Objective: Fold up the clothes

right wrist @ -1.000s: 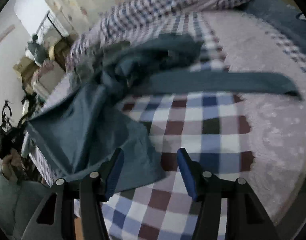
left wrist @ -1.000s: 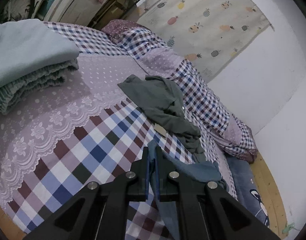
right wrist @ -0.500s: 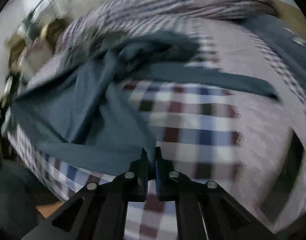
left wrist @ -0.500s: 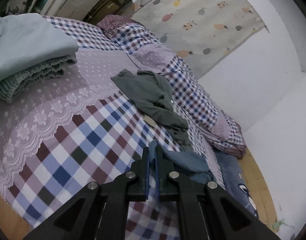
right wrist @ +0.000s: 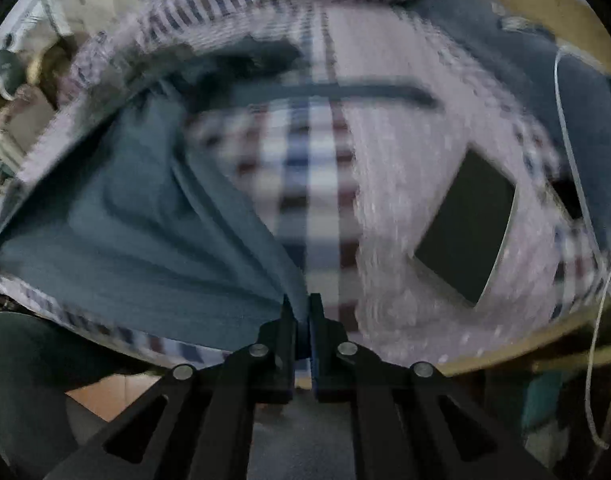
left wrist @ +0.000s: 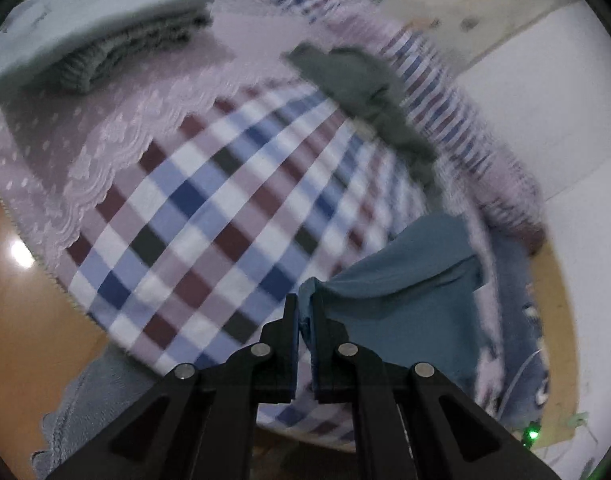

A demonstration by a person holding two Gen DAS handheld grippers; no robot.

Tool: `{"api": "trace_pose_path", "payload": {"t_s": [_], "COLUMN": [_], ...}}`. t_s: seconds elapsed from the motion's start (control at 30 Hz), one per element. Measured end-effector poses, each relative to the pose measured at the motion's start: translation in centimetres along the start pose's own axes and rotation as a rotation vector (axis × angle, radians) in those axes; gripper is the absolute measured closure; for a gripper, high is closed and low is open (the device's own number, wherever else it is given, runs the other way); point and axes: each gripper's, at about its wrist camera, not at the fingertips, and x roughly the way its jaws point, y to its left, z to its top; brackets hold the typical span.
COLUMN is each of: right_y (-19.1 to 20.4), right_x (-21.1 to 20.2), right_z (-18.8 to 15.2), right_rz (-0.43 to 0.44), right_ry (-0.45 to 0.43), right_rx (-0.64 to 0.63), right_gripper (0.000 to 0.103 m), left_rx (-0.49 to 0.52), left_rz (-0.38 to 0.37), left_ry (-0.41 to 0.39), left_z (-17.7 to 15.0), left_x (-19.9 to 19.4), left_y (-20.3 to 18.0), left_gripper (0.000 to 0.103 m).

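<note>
Slippage threatened: left tongs (left wrist: 304, 312) and right tongs (right wrist: 303, 312) each pinched only an edge of the blue garment (right wrist: 137, 216) above the bed (left wrist: 209, 208).

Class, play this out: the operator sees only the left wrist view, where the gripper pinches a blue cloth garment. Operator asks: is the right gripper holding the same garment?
Observer: Yes. The right gripper is shut on the blue cloth garment, pinching its edge.
Operator: Anything else on the bed near it?
Observer: A dark flat rectangular tablet-like object lies on the pink lace cover, to the right of that gripper.
Operator: Any cords?
Observer: A thin white cable runs down the far right side.
</note>
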Motion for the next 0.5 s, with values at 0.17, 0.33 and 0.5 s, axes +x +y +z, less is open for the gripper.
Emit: {"api": "trace_pose_path", "payload": {"t_s": [0.17,0.33,0.5], "right_y": [-0.6,-1.9,-1.0], "right_x": [0.9,-1.8,-5.0], "right_z": [0.2,2.0,6.0], "right_rz": [-0.063,-0.181,-0.141], "right_ry": [0.044,-0.002,-0.157], "right_rx": [0.046,0.093,0.158], "right_gripper": [0.077,0.055,0.043], "left_rx": [-0.01,-0.071,-0.02], "left_rz": [0.084,0.101,0.049], "left_ry": [0.017,-0.002,-0.101], "left_z": [0.1,0.6,0.6], "left_x": [0.2,-0.6,-1.8], "left_y": [0.7,2.1,1.0], "left_gripper": [0.094,0.064,0.057]}}
